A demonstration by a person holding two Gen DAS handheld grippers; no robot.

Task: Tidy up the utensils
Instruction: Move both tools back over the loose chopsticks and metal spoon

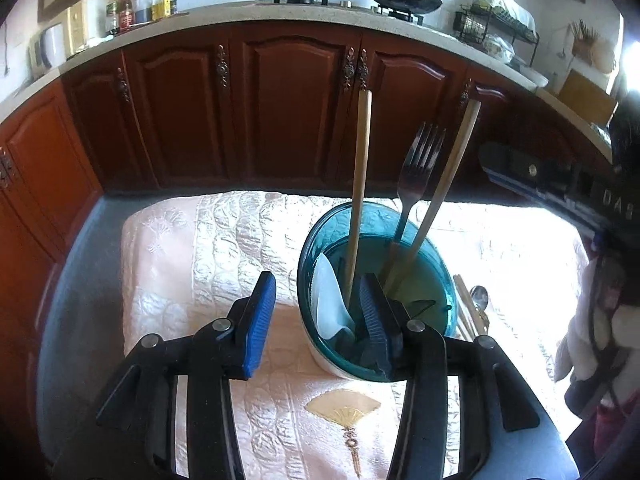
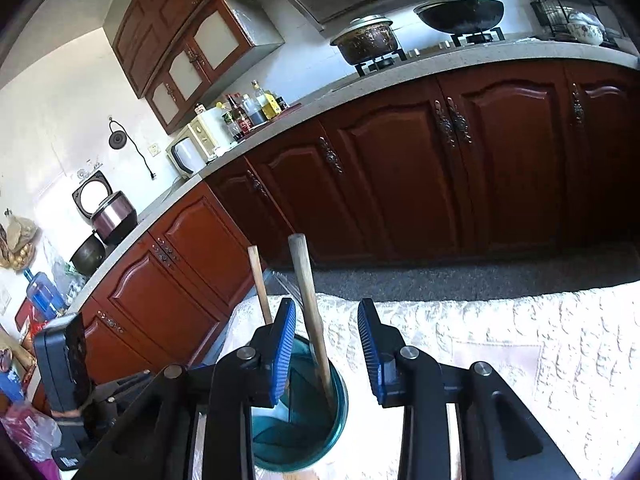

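From your left wrist camera, your left gripper (image 1: 316, 308) stands with its jaws spread apart and nothing pressed between the blue pads. Its right finger (image 1: 374, 312) dips inside the rim of the teal glass cup (image 1: 308, 248), while the left finger (image 1: 262, 312) stays outside, over the quilted cloth (image 1: 224, 232). The cup's near wall sits between the two pads, and I cannot tell whether either one touches it. Upright in the cup are two wooden chopsticks (image 1: 360, 184), leaning away from each other, a dark metal fork (image 1: 416, 176) with its tines up, and a white plastic knife (image 1: 330, 304) lying against the near-left wall. Just right of the cup, on the cloth, lie a spoon (image 1: 479, 296) and more chopsticks (image 1: 464, 312), partly hidden behind the glass. At the right edge you can see the body of the other gripper tool (image 1: 560, 188).

From your right wrist camera, your right gripper (image 2: 326, 344) is also released, its pads apart and clear of everything. The teal cup (image 2: 340, 412) sits below and between the fingers, toward the left one. One chopstick (image 2: 310, 312) rises through the gap, near the left pad but not clamped; a second chopstick (image 2: 258, 284) stands behind the left finger (image 2: 282, 352). Brown cabinets (image 2: 400, 168) run behind.
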